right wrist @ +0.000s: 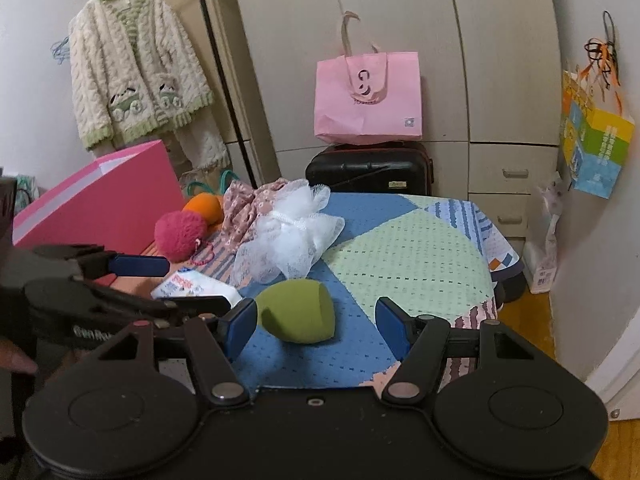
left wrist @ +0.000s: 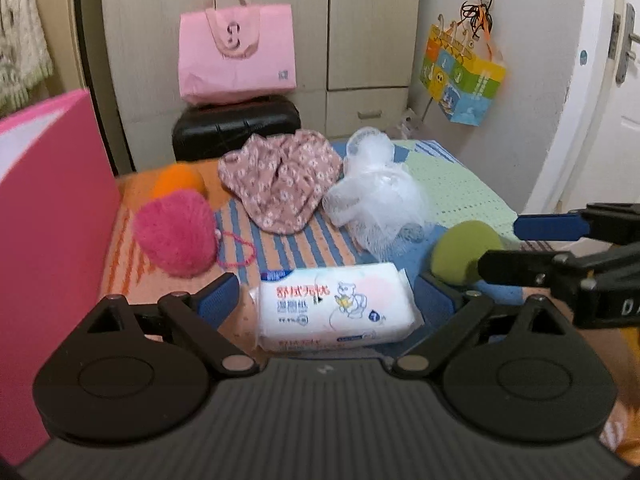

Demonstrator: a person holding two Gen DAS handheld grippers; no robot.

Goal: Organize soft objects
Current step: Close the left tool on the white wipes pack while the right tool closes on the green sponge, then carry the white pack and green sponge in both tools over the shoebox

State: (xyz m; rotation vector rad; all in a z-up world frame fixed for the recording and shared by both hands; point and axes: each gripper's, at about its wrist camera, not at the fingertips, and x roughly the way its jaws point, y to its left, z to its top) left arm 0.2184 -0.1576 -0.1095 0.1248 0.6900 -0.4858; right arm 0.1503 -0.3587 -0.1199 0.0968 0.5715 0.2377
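A white pack of wet wipes [left wrist: 334, 308] lies on the patchwork tablecloth [left wrist: 460, 184] between the fingers of my left gripper [left wrist: 328, 300]. That gripper is open, with a gap at each pad. A green sponge [right wrist: 294, 316] sits inside my right gripper [right wrist: 316, 328], which is open; the left pad is near the sponge and the right pad stands clear of it. Further back lie a pink fuzzy ball [left wrist: 174, 236], an orange ball [left wrist: 178, 180], a floral cloth [left wrist: 280, 184] and a white mesh puff [left wrist: 376, 196]. The right gripper [left wrist: 498, 247] shows at the right edge of the left wrist view.
A tall pink box [left wrist: 48, 240] stands at the table's left edge. Behind the table a pink bag [left wrist: 236, 56] rests on a black suitcase [left wrist: 236, 128] before a wardrobe. A colourful bag [left wrist: 460, 80] hangs on the right wall. The green patch of cloth [right wrist: 408, 256] is bare.
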